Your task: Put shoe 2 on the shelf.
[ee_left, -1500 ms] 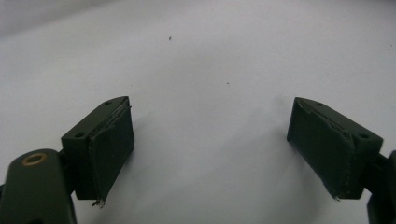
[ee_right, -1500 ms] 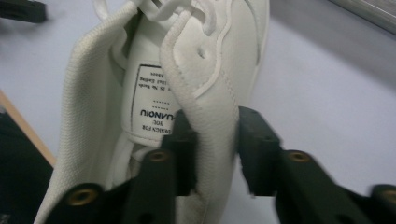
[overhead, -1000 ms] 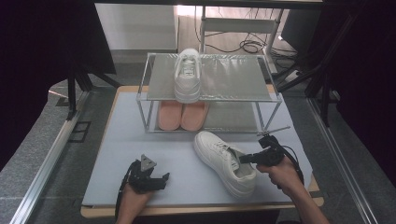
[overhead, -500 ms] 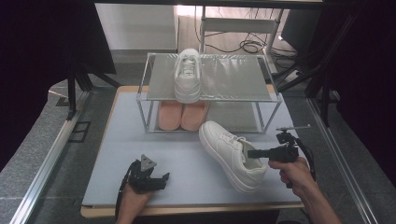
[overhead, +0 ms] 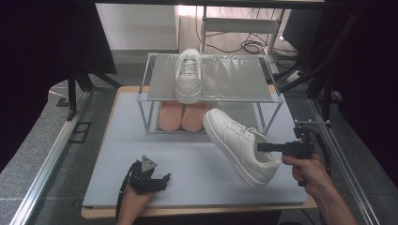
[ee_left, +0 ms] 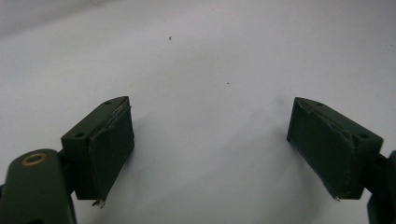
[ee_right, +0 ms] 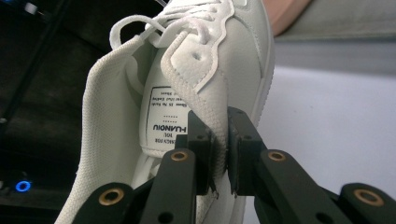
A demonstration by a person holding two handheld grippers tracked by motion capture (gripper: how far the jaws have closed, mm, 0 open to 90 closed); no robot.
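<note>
The white sneaker (overhead: 241, 145) was held tilted above the table (overhead: 187, 164), in front of the rack (overhead: 244, 84), its collar pinched by the right gripper (overhead: 263, 147). The left gripper (overhead: 164, 179) was rested open on the table. Carrying seemed under way; a lift onto the shelf beside its mate (overhead: 188, 77) was judged next.

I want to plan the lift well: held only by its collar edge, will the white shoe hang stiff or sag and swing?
The white shoe probably keeps its shape: it hangs tilted, sole unbent, from the right gripper pinching one collar wall. That padded wall looks soft, so it may flex. With most of its length beyond the grip, it could swing.
</note>
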